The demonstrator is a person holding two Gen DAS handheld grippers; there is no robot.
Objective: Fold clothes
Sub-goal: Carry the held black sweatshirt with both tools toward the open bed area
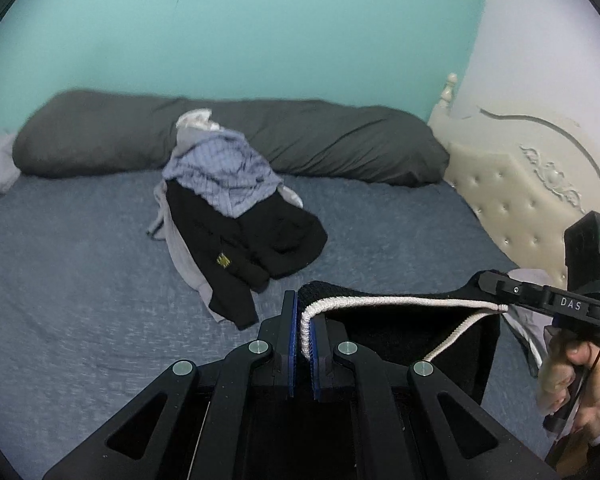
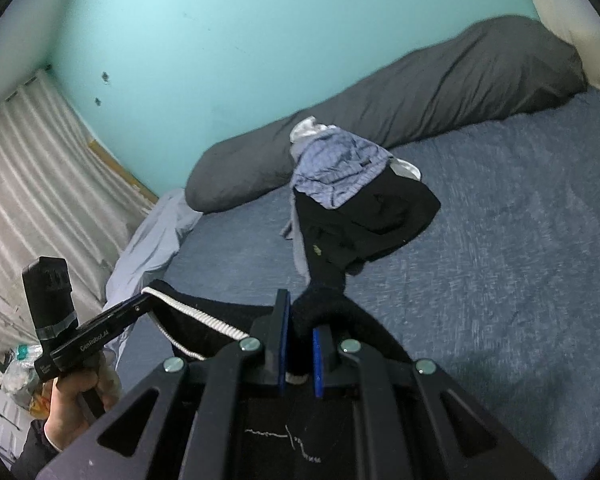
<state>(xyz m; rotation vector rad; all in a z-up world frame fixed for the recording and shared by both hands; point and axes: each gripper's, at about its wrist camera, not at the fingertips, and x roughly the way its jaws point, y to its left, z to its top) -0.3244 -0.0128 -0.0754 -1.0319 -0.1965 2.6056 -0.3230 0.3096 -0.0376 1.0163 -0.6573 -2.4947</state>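
My left gripper (image 1: 303,332) has its jaws clamped on the white ribbed trim of a black knit garment (image 1: 404,332), the trim pinched between the blue pads. My right gripper (image 2: 300,344) has its jaws closed on a bunched fold of the same black knit. In the left wrist view the other gripper shows at the right edge, biting the far end of that trim, so the cloth hangs stretched between the two of them, lifted just above the blue bedsheet (image 1: 80,272). The lower part of the garment drops away beneath the grippers, out of sight, so I cannot tell how much of it rests on the bed.

Further out, in the middle of the bed, lies a heap of clothes (image 1: 236,216): a black piece with a small yellow mark, a pale blue checked shirt on top, and grey and white cloth poking out from under. It is crumpled, not folded. Behind it a long grey pillow (image 1: 340,140) lies against the teal wall, with the cream headboard (image 1: 512,200) to the right.

As I judge it, one garment is in hand and held spread by its edge, either to be laid flat for folding or mid-fold. I see no folded stack in either view, and the heap remains to be done.
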